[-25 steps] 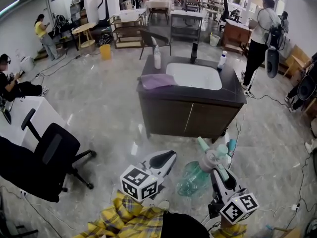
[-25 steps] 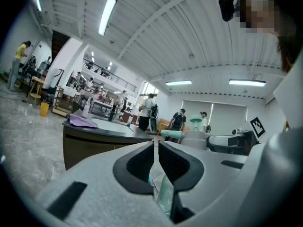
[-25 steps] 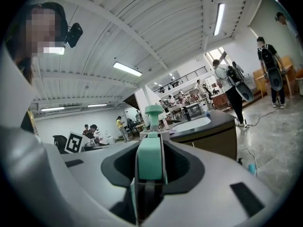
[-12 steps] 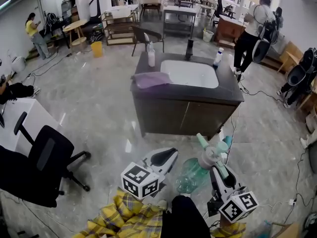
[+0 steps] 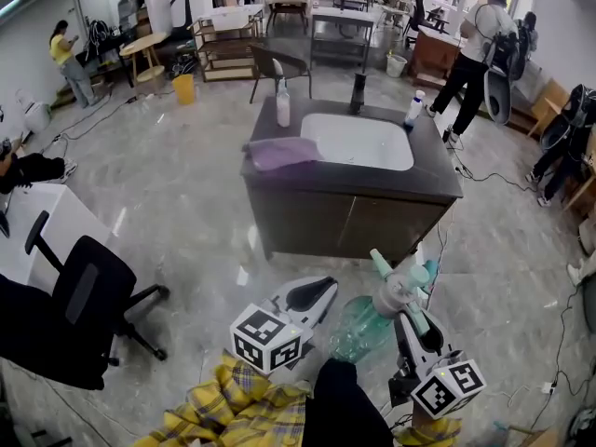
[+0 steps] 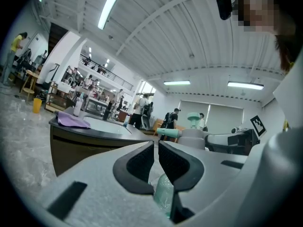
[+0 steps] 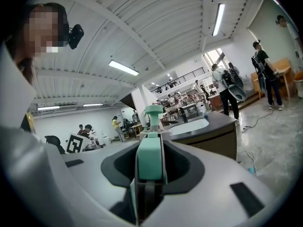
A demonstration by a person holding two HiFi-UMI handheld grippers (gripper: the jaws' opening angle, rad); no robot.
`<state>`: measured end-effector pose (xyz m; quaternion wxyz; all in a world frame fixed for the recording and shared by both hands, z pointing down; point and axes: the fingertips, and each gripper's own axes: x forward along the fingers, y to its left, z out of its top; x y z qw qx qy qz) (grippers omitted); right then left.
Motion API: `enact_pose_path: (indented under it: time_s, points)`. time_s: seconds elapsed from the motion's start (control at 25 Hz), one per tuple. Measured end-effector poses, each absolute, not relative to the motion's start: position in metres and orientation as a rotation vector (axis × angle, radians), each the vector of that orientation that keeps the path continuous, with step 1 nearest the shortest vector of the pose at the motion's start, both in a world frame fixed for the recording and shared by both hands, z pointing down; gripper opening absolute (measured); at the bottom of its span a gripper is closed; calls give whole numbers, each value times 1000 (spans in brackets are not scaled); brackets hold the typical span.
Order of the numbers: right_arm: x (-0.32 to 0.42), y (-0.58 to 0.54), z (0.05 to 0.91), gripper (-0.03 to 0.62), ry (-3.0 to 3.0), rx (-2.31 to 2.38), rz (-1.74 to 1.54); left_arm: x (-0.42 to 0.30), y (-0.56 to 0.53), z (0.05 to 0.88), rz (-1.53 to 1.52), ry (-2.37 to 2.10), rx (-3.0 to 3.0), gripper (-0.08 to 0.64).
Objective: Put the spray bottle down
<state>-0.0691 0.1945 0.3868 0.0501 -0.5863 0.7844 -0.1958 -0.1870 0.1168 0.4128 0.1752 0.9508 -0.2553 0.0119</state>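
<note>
My right gripper [image 5: 411,311] is shut on the spray bottle [image 5: 359,328], gripping its pale green trigger head; the clear green body hangs to the left, above the floor. In the right gripper view the green trigger [image 7: 150,162] fills the gap between the jaws, the nozzle cap above it. The left gripper [image 5: 321,292] hovers just left of the bottle with its pads nearly together and nothing between them. From the left gripper view the bottle head [image 6: 191,134] shows to the right and its body [image 6: 164,197] below the jaws. A dark sink cabinet [image 5: 354,220] stands ahead.
On the counter [image 5: 438,181] lie a purple cloth [image 5: 279,152], a soap bottle [image 5: 282,105], a black faucet [image 5: 358,91] and a small white bottle [image 5: 413,110]. An office chair [image 5: 84,315] stands at the left. A person [image 5: 470,54] walks at the back right; cables lie on the floor.
The cabinet has come slightly nearer as both grippers moved toward it, the bottle still held. The person at the back right has walked on.
</note>
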Motion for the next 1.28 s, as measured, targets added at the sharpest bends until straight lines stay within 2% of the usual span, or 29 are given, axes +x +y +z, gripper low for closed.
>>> enact_pose_path:
  time_s: [0.6,1.28]
  points:
    - [6,118,384,114,2420,-1741,-608,-105,45,405,36,-725,2699,29]
    - [63,60,385,114,2455,-1678,-634,-47,-2,408,83,-754,2675,29]
